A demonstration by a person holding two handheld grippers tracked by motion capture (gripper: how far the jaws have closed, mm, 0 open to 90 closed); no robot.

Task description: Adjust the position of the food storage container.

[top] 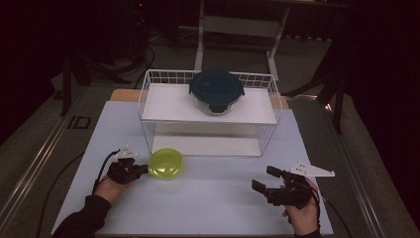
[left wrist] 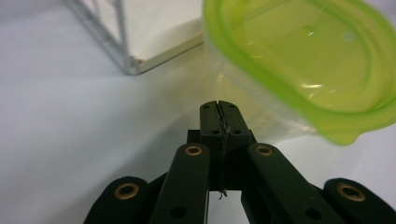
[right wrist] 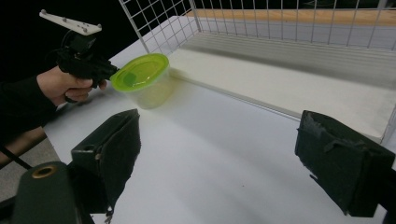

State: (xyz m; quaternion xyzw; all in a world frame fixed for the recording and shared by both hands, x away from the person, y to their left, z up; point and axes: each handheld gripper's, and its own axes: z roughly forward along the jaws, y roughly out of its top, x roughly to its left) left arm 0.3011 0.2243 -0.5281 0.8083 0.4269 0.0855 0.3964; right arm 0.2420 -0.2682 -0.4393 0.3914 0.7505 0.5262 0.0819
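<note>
Green-lidded container [top: 166, 163] on worktop [top: 208, 198], just before wire rack [top: 210, 106] – left hand-held gripper [top: 140, 169] at its rim, jaws closed, empty; right hand-held gripper [top: 264, 180] wide open, empty – dark-lidded bowl [top: 216, 90] atop rack in high view

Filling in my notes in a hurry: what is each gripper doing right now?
Left gripper: shut, empty, beside the green-lidded container.
Right gripper: open, holding nothing.
</note>
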